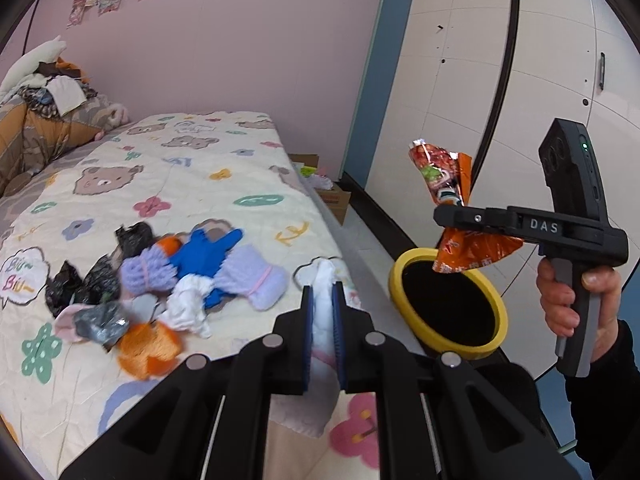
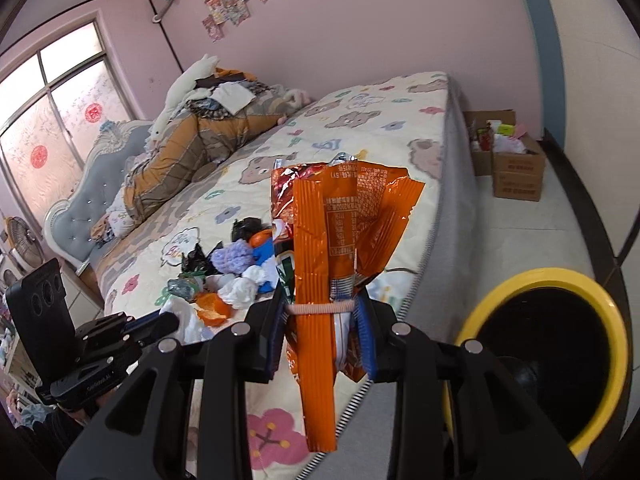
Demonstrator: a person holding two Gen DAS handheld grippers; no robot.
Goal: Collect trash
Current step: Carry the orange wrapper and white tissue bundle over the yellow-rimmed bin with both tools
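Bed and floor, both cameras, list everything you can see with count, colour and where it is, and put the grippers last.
snack wrapper: one, orange, clamped in the right gripper, above the bin in the left view
white tissue: one, white, pinched in the left gripper at the bed edge
trash bin: one, yellow rim, black inside, on the floor beside the bed
knitted mittens: a few, lilac and blue, piled on the bedspread
black bags: several crumpled, black, left of the pile
orange peel: a few pieces, orange, near edge of the pile
bedspread: one, cream with bears and flowers
cardboard boxes: two, brown, floor past the bed
left gripper: black, shut
right gripper: black, shut
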